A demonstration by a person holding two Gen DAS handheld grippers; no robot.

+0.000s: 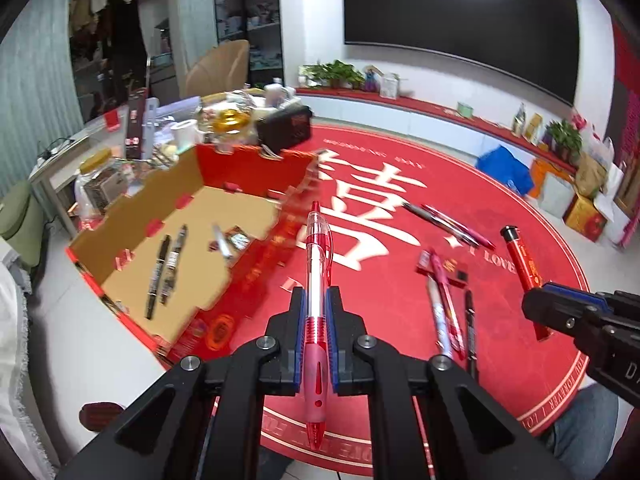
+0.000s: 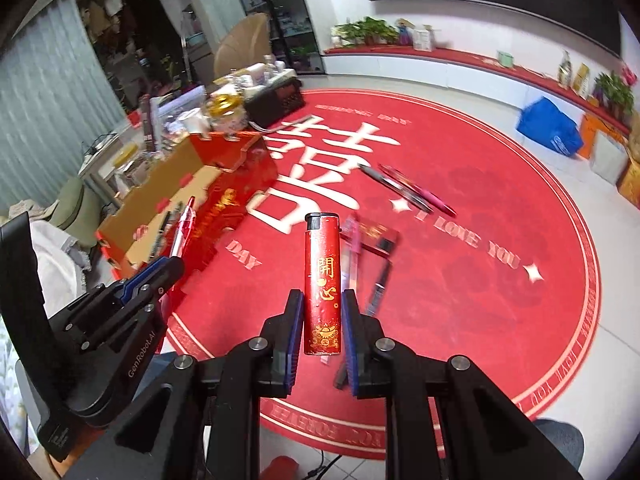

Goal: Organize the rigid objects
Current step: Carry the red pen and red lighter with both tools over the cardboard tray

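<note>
Red pen (image 1: 316,312) clamped in tilted-down left gripper (image 1: 315,300), red lighter (image 2: 322,284) in right gripper (image 2: 322,304).

Rug (image 2: 460,280): "I LOVE YOU", "DAY", large white 囍
Lighter (image 2: 322,288): 開心
Left gripper (image 2: 170,266) body: "GenRobot.AI"

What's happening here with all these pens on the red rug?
A person is tidying with a handheld gripper in each hand. The left gripper is clamped on a red pen, and the right gripper holds a red lighter. Both are lifted off the round red rug. An open cardboard box to the left already holds a few markers, while several pens lie on the rug.
</note>
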